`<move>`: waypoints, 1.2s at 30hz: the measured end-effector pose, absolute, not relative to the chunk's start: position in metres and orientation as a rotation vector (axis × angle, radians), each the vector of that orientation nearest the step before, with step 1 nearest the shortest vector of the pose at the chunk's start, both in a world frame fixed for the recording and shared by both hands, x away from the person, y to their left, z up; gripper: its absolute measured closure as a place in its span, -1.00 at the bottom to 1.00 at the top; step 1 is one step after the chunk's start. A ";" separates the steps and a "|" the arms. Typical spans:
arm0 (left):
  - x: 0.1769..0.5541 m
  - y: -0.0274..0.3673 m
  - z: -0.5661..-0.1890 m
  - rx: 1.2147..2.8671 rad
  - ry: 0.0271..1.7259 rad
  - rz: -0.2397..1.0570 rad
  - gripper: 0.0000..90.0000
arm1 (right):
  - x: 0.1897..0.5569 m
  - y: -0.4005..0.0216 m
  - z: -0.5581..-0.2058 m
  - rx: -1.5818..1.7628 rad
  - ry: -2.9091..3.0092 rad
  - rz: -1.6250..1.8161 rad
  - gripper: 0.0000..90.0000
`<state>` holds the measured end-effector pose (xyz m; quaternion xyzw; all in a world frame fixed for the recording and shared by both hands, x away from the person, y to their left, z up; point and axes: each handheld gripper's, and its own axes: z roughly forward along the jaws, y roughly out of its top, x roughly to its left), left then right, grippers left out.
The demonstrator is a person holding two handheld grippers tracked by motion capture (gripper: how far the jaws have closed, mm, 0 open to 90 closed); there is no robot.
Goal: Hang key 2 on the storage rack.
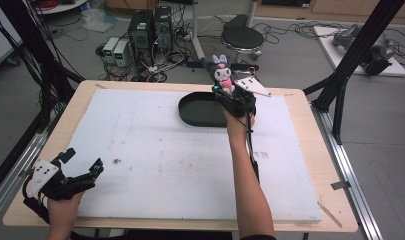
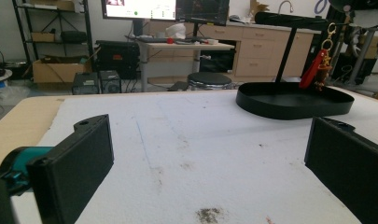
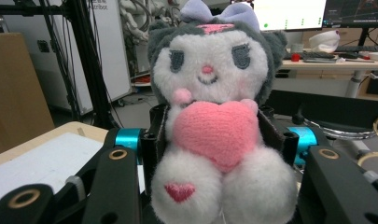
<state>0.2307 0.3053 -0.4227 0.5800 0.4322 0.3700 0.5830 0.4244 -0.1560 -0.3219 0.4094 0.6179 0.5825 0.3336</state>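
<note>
A plush toy (image 1: 223,76) with a grey hood, a lilac bow and a pink heart sits upright between the jaws of my right gripper (image 1: 223,88), which is shut on it. It is held in the air over the right end of a black oval tray (image 1: 196,111). In the right gripper view the plush toy (image 3: 210,116) faces the camera, with the right gripper (image 3: 217,140) pressing its sides. A red and gold charm (image 2: 317,70) dangles above the tray (image 2: 289,106). My left gripper (image 1: 83,161) rests open at the table's near left corner, and nothing lies between the left gripper (image 2: 210,158) jaws.
A white foam board (image 1: 165,160) covers most of the wooden table (image 1: 320,165), with some dark smudges on it. Beyond the far edge stand a black stool (image 1: 242,37) and computer cases (image 1: 150,27). Black frame posts (image 1: 355,50) rise at both sides.
</note>
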 end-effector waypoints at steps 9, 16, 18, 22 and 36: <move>0.232 0.306 -0.423 1.352 1.012 0.860 -0.96 | 0.437 -0.150 -0.324 1.095 1.634 1.494 0.15; 0.232 0.308 -0.424 1.351 1.017 0.859 -0.96 | 0.444 -0.149 -0.332 1.128 1.635 1.476 0.15; 0.232 0.308 -0.424 1.352 1.019 0.856 -0.96 | 0.447 -0.149 -0.334 1.134 1.643 1.455 0.15; 0.233 0.308 -0.424 1.351 1.019 0.856 -0.96 | 0.452 -0.151 -0.332 1.161 1.632 1.464 0.15; 0.233 0.310 -0.425 1.349 1.023 0.855 -0.96 | 0.466 -0.149 -0.329 1.189 1.634 1.417 0.14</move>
